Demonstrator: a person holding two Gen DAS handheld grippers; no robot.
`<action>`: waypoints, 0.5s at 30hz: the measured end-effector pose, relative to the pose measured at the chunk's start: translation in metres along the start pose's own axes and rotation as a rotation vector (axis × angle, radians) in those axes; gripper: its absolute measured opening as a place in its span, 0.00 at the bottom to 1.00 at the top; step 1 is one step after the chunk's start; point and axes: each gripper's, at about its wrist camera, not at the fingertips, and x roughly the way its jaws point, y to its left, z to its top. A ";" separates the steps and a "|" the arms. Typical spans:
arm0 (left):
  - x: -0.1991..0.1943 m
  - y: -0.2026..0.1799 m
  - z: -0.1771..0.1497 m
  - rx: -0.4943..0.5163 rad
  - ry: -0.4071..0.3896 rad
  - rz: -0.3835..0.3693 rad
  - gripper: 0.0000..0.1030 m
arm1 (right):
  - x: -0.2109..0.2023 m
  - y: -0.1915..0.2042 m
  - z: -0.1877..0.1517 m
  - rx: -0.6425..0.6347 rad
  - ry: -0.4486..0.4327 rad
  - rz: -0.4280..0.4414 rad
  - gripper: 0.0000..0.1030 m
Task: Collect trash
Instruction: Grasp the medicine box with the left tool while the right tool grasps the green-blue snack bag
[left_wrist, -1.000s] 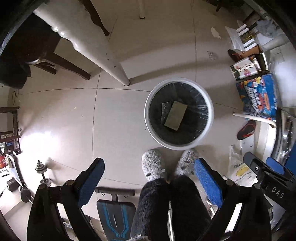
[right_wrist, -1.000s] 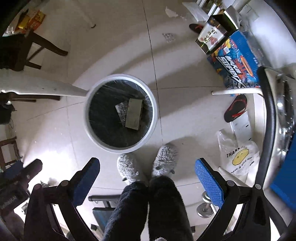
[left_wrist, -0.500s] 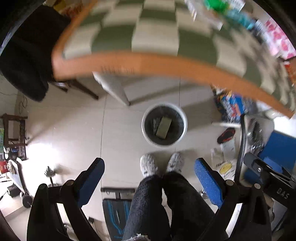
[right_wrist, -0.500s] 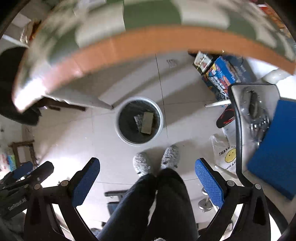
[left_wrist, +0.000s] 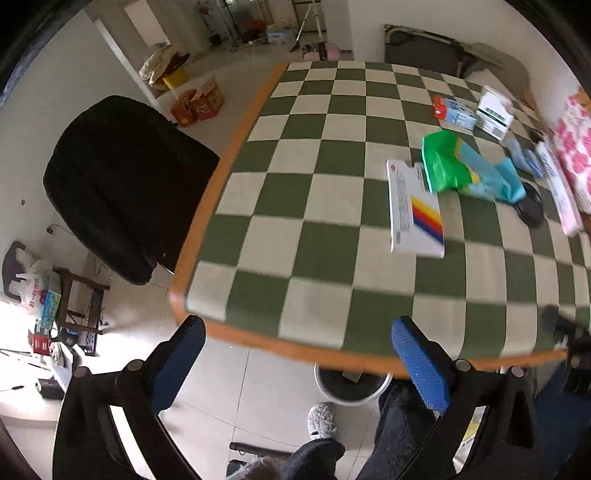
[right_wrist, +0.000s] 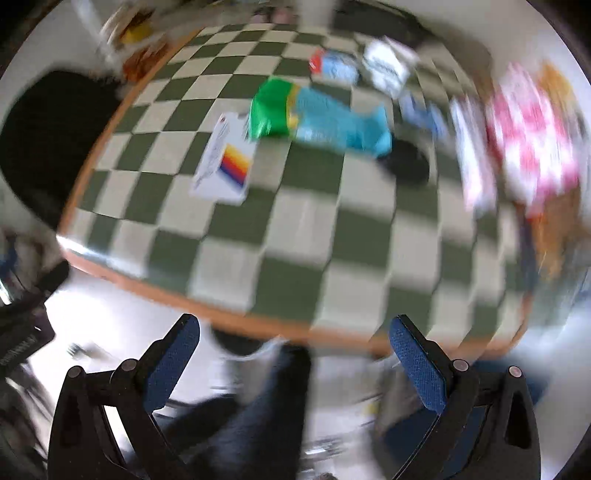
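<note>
Left gripper (left_wrist: 298, 363) and right gripper (right_wrist: 295, 360), bottom of frame, hanging spread wide, empty. Bin (left_wrist: 351, 386) sitting low centre, half hidden under table (left_wrist: 295, 347). White box (left_wrist: 413, 210) and green-blue wrapper (left_wrist: 469, 173) lying mid-right, overlapping: grabbing either risks dragging other; right view blurring, aim uncertain.

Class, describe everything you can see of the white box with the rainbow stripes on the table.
The white box is flat, rectangular, apparently cardboard, with small print along one side and a diagonal band of yellow, orange, red and blue stripes. It lies flat on the checkered tablecloth. The green and blue bag overlaps its far corner. Neither hand-held gripper touches it.
</note>
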 end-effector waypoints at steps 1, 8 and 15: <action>0.008 -0.007 0.009 -0.013 0.015 0.003 1.00 | 0.003 -0.003 0.011 -0.040 -0.004 -0.012 1.00; 0.060 -0.039 0.062 -0.147 0.188 0.027 1.00 | 0.075 -0.015 0.137 -0.537 0.075 -0.085 1.00; 0.088 -0.043 0.078 -0.251 0.279 0.098 1.00 | 0.151 0.014 0.185 -1.071 0.141 -0.097 1.00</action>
